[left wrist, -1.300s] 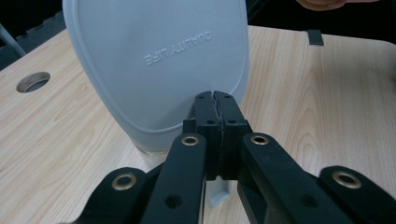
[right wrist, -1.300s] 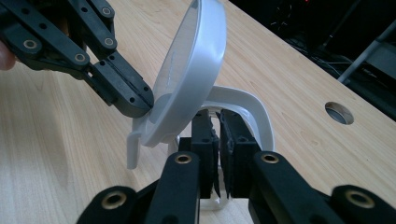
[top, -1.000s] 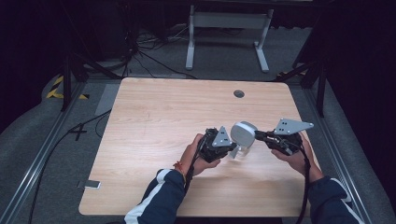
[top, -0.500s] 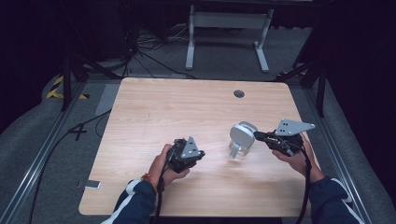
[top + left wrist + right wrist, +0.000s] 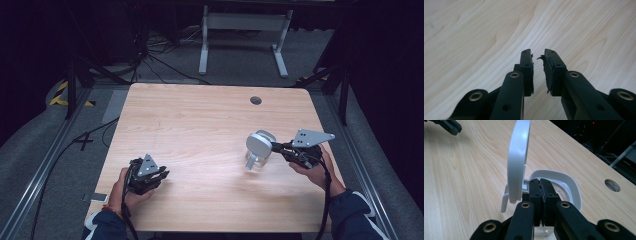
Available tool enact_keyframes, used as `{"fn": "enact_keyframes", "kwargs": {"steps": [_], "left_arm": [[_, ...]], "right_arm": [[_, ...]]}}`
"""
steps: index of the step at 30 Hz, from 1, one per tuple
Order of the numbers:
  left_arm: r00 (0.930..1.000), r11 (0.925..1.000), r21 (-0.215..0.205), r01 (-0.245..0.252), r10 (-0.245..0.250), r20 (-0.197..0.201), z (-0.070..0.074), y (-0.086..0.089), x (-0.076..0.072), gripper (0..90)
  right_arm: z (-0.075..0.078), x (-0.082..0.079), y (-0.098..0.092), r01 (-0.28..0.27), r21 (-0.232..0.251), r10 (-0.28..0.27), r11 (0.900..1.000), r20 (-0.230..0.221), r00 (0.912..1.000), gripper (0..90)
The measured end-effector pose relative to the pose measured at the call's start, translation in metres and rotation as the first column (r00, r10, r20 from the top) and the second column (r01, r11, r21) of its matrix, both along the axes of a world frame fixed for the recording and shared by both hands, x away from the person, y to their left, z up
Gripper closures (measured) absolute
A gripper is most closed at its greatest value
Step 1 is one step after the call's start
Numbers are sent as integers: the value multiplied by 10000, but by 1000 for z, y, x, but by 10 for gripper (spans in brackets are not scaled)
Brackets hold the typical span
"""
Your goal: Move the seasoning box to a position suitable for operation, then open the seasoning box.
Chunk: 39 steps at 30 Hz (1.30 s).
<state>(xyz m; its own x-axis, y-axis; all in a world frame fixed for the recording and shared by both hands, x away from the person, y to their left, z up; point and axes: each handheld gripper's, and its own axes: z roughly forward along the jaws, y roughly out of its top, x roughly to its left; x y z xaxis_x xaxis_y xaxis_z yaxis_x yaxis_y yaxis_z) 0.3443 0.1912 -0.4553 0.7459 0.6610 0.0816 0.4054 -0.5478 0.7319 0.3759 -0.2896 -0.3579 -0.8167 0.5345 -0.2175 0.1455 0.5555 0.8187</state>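
1. White plastic and clear walls make up the lidded container [image 5: 259,150], which stands on the wooden table [image 5: 200,130] at its right side, about midway between near and far edge.
2. Its hinged lid [image 5: 518,162] stands upright and open, so the mouth with its white rim [image 5: 571,182] is exposed (whether anything is inside cannot be told).
3. The right gripper [image 5: 280,148] reaches the container from the right; in the right gripper view its jaws are pressed together at the rim by the hinge, apparently clenched on that edge and steadying the container.
4. The left gripper [image 5: 161,175] sits well apart at the near left, its jaws a little parted over bare wood, grasping nothing.
5. Judged from this, the opening looks done: lid up, left hand free. What is left seems to be letting go on the right, or filling or closing.
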Motion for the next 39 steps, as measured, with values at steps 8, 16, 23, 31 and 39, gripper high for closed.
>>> {"fn": "enact_keyframes", "kwargs": {"steps": [8, 16, 23, 31, 39], "left_arm": [[9973, 9984, -430, -378, 350, -643, -16, 19, -3, 521], [9963, 9959, -732, -527, 475, -717, -25, 22, -2, 393], [9958, 9966, -621, -547, 499, -773, -24, 22, -3, 377], [9963, 9958, -706, -588, 540, -670, -25, 21, -2, 351], [9963, 9965, -624, -560, 517, -692, -25, 20, -1, 329]], "right_arm": [[2, -1, -3, 181, -52, -180, 9998, 162, 9997, 822], [6, -2, -30, 963, 328, -970, 9948, 226, 9950, 683], [5, -7, -47, 1633, -277, -1623, 9862, 341, 9862, 588], [-3, -16, -63, 1902, -695, -1892, 9793, 219, 9817, 573], [-26, -19, -74, 2102, -1142, -2152, 9710, -331, 9760, 528]]}}
